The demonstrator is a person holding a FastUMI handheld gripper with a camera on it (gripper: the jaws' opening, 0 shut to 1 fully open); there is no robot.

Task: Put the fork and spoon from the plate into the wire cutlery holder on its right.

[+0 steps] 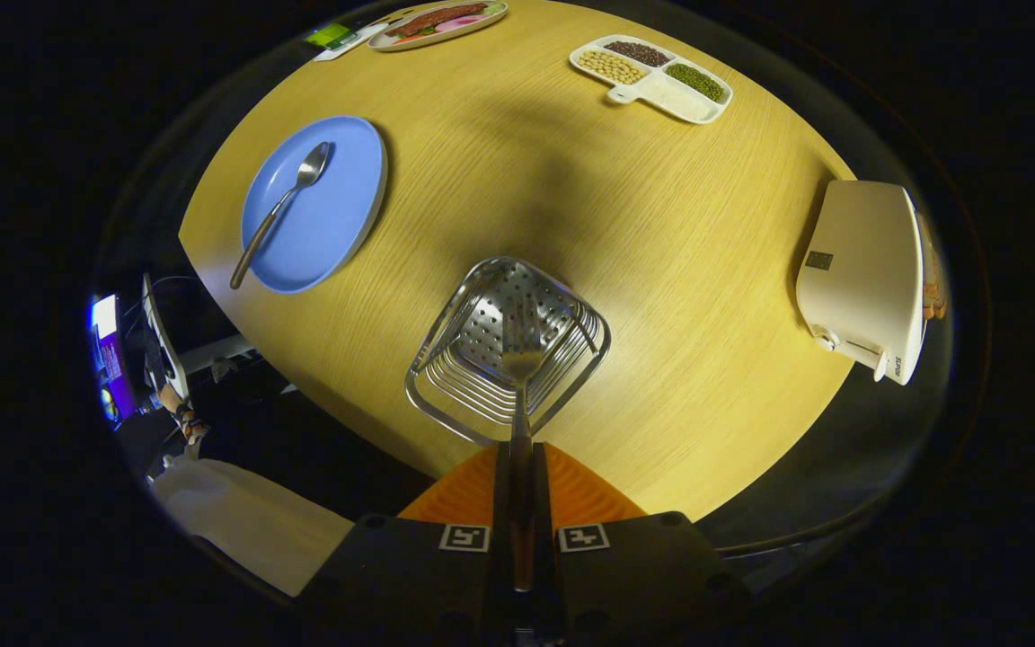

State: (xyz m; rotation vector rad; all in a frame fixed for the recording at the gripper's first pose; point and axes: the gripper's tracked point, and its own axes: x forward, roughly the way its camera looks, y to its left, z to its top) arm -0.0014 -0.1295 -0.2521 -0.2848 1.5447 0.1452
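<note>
My gripper (pixel 520 467) is shut on the handle of a metal fork (pixel 522 359). The fork points forward, and its tines hang over the mouth of the wire cutlery holder (pixel 455 386), which stands just ahead of my fingers on the wooden table (pixel 661 225). Further off, to the left of the holder, lies a blue plate (pixel 338 216). A metal spoon (pixel 279 211) rests on it, bowl away from me and handle reaching over the plate's near rim.
A white toaster-like appliance (pixel 863 274) sits to the right of the holder. A white divided tray (pixel 661 90) of beans stands at the far side, and a plate of food (pixel 437 22) lies beyond the blue plate. The table's near edge runs just under the holder.
</note>
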